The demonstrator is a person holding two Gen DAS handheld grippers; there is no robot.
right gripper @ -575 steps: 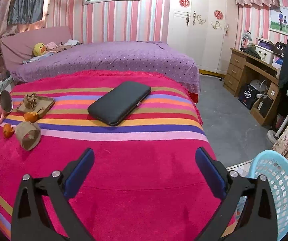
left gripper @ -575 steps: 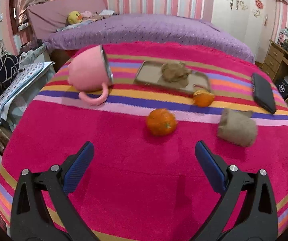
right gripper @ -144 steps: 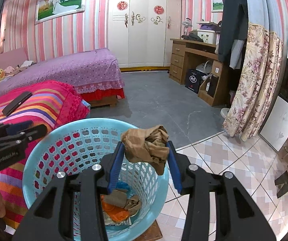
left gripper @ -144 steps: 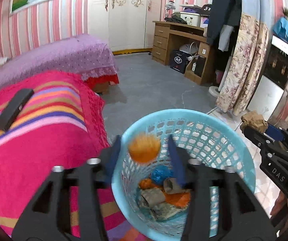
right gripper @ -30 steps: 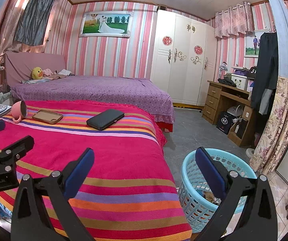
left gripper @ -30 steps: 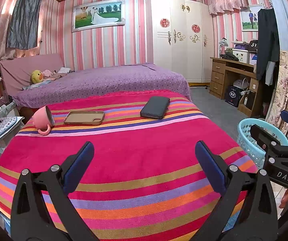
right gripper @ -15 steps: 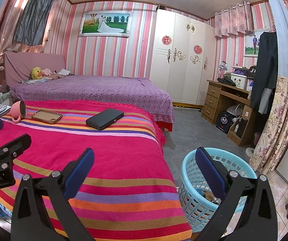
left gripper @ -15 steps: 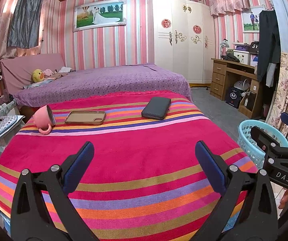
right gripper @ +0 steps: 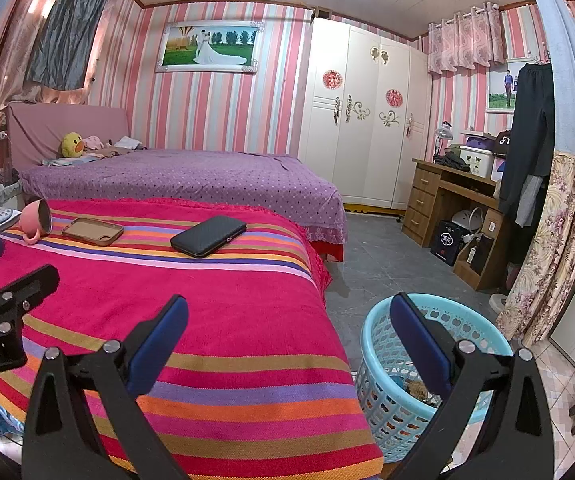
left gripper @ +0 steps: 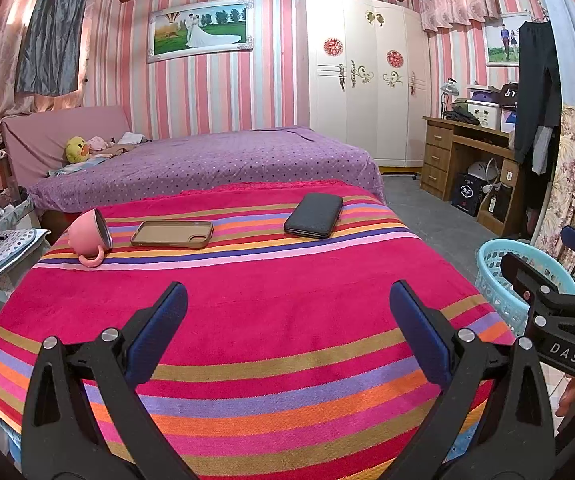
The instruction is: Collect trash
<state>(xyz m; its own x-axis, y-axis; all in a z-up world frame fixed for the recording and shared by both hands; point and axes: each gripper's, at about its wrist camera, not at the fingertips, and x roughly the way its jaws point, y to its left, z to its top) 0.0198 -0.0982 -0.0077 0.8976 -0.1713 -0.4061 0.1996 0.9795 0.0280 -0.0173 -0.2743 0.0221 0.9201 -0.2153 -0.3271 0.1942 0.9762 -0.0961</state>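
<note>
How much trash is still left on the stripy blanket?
None that shows. The striped blanket holds only a pink mug, a phone case and a black wallet. Scraps lie in the blue basket. Left gripper and right gripper are open, empty.

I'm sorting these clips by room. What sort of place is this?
A home bedroom, most likely: a bed with a purple cover, a tall white wardrobe, and a wooden desk along the striped wall.
</note>
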